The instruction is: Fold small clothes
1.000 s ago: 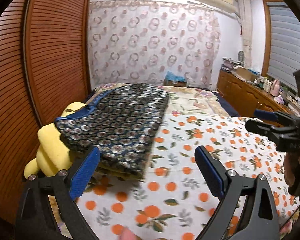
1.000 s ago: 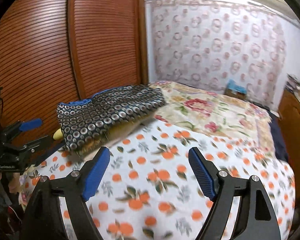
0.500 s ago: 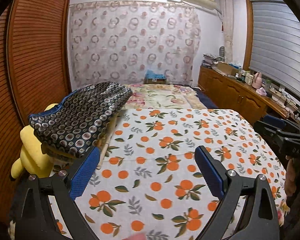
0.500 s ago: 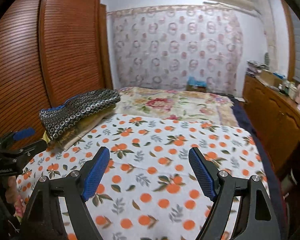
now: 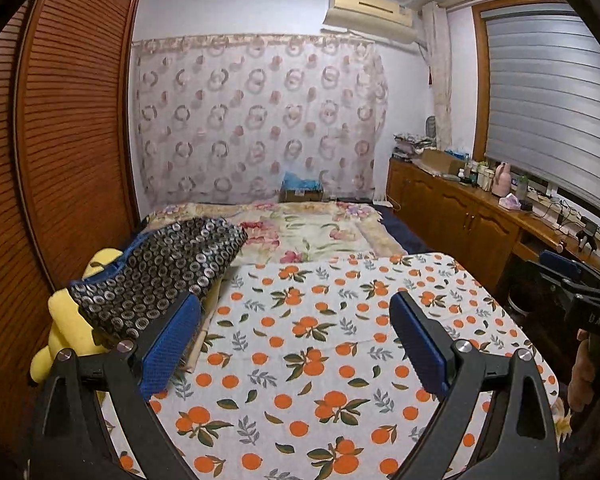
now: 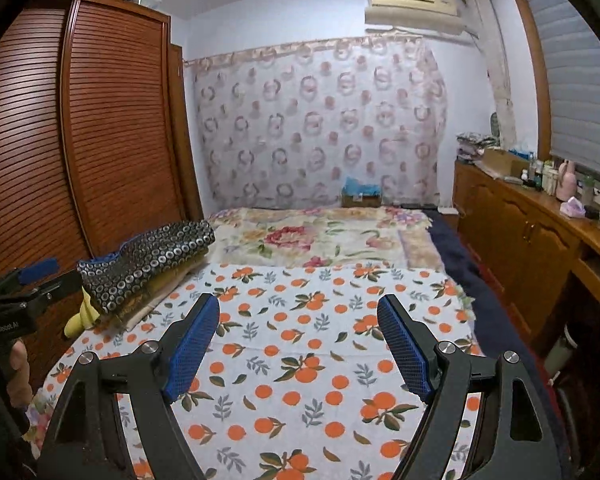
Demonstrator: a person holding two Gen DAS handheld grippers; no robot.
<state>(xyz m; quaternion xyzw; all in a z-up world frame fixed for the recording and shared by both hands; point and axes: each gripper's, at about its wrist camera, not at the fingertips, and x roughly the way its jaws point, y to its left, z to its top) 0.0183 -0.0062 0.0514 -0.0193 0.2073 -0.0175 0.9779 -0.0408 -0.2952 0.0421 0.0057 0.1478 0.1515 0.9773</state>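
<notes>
A folded dark garment with a ring pattern (image 5: 160, 272) lies on top of a stack at the left side of the bed, also in the right wrist view (image 6: 148, 264). My left gripper (image 5: 296, 344) is open and empty above the orange-print sheet (image 5: 308, 360), to the right of the stack. My right gripper (image 6: 300, 344) is open and empty above the same sheet (image 6: 300, 376). Each gripper shows at the edge of the other's view: the right one (image 5: 572, 280) and the left one (image 6: 32, 280).
A yellow plush toy (image 5: 68, 328) sits under the stack by the louvred wardrobe (image 5: 60, 160). A floral blanket (image 5: 308, 232) covers the far bed. A wooden cabinet with bottles (image 5: 480, 216) runs along the right wall.
Both grippers have pulled back and tilted up from the stack, so more of the room and ceiling shows. The garment stays on the stack. Both grippers stayed open.
</notes>
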